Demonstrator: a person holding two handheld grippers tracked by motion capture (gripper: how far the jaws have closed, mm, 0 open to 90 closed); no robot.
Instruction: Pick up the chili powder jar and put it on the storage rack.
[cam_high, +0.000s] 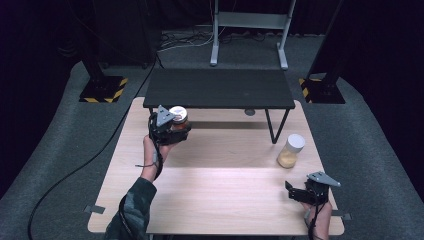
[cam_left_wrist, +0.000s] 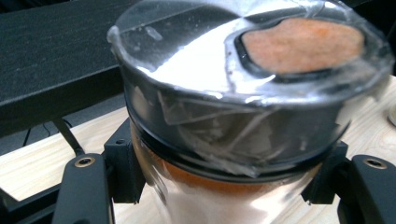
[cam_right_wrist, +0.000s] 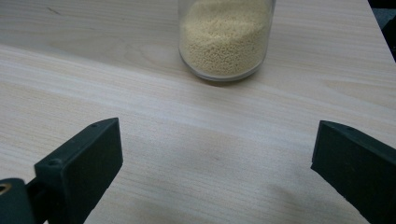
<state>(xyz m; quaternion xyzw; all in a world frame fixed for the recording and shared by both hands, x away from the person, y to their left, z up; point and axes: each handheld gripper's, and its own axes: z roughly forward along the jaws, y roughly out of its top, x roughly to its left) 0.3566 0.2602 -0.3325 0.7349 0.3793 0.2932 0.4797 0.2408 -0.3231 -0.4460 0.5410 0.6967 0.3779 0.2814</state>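
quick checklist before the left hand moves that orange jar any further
1. Grip: left gripper shut on the orange jar, fingers pressing both sides below the lid: ok.
2. Jar upright: slightly tilted in the left gripper view: cannot tell.
3. Lid seated, taped over: ok.
4. Black shelf lies right behind the jar; clearance: cannot tell.
5. Right gripper open, holding nothing, apart from the yellow-grain jar: ok.
6. Yellow-grain jar upright on the table, away from the left hand: ok.

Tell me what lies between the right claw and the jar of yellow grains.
Nothing: in the right gripper view, bare wooden table runs from the open right claw to the jar of yellow grains.
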